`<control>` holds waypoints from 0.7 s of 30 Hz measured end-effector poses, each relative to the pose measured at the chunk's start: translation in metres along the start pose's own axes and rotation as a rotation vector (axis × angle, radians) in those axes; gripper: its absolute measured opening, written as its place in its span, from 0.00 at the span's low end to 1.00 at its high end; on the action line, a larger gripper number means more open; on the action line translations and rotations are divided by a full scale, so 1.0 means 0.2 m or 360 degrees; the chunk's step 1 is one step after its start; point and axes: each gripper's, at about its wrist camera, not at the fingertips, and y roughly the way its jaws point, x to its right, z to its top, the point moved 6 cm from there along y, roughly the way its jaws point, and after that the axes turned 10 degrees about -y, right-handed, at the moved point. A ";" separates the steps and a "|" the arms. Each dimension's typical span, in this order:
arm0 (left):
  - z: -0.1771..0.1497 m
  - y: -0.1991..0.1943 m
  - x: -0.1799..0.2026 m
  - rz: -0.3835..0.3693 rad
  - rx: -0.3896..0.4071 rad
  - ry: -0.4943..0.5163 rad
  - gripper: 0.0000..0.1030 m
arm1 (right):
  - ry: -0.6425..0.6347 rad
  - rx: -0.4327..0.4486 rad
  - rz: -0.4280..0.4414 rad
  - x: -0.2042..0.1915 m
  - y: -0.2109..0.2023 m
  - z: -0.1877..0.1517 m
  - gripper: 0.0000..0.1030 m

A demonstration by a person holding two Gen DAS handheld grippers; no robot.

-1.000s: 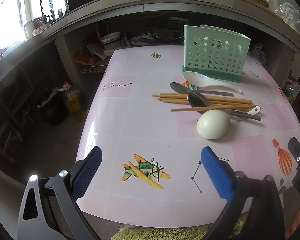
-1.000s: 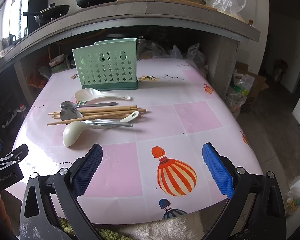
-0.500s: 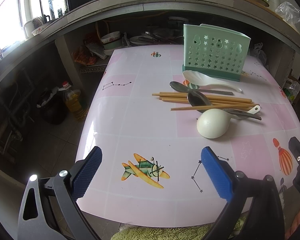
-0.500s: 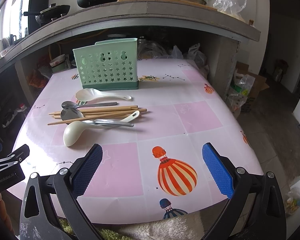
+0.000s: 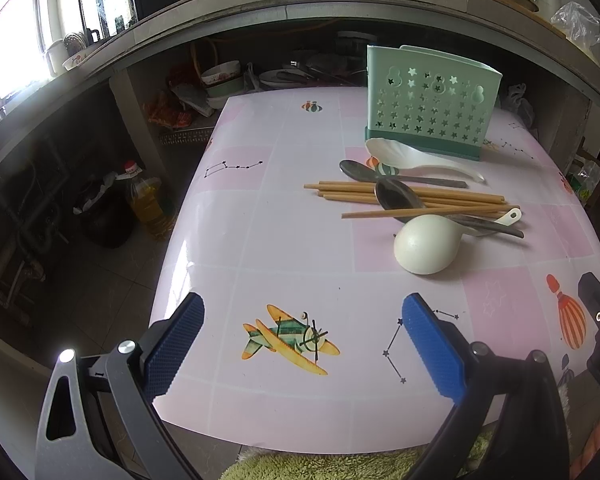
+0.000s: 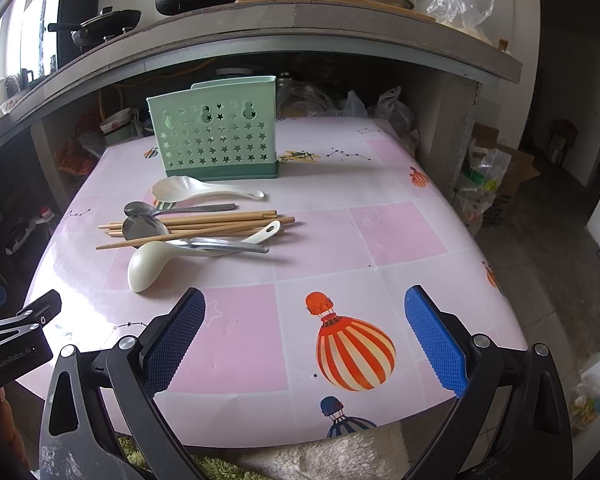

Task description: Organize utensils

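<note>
Both grippers hover over the near edge of the table (image 6: 400,236), w/ a pink tablecloth printed w/ balloons, planes and constellations. Left gripper (image 5: 302,330) has its blue pads spread wide, nothing between them; it sits above the plane print (image 5: 290,340). Right gripper (image 6: 304,330) likewise spread wide and empty, above the striped balloon print (image 6: 354,350).

Utensils lie in a loose pile mid-table, left of centre in the right wrist view. White ladle (image 6: 148,266) is nearest, bowl pointing near-left, handle running right under the chopsticks (image 6: 204,224). Chopsticks lie roughly left-right, one stick angled across the near side. Two metal spoons (image 6: 140,210) are mixed in: one lies far of the sticks, the other has its bowl among them. White rice paddle (image 6: 196,190) lies farthest of the pile, just in front of the holder.

Green utensil holder (image 6: 216,144), w/ star cut-outs, stands upright on the far part of the table, just beyond the paddle, apart from both grippers.
</note>
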 end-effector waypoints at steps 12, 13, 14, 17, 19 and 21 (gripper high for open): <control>-0.01 0.00 0.00 0.0006 -0.0007 -0.0001 0.94 | 0.0005 -0.0001 0.0002 0.00 0.00 0.00 0.92; -0.01 0.01 0.00 0.0008 -0.0010 -0.0002 0.94 | 0.0002 0.0001 0.0001 0.00 0.00 0.00 0.92; -0.01 0.01 0.00 0.0010 -0.0013 -0.0003 0.94 | 0.0002 0.0002 0.0003 0.00 0.00 0.00 0.92; 0.01 0.02 0.00 0.0016 -0.0005 0.0010 0.94 | 0.0002 -0.0003 0.0018 -0.01 0.01 0.00 0.92; 0.02 0.02 -0.01 -0.0002 0.0024 0.0019 0.94 | 0.0002 0.0014 0.0029 -0.03 0.01 0.00 0.92; 0.04 0.01 0.00 -0.0043 0.0055 0.0023 0.94 | 0.0003 0.0038 0.0054 -0.04 0.00 0.01 0.92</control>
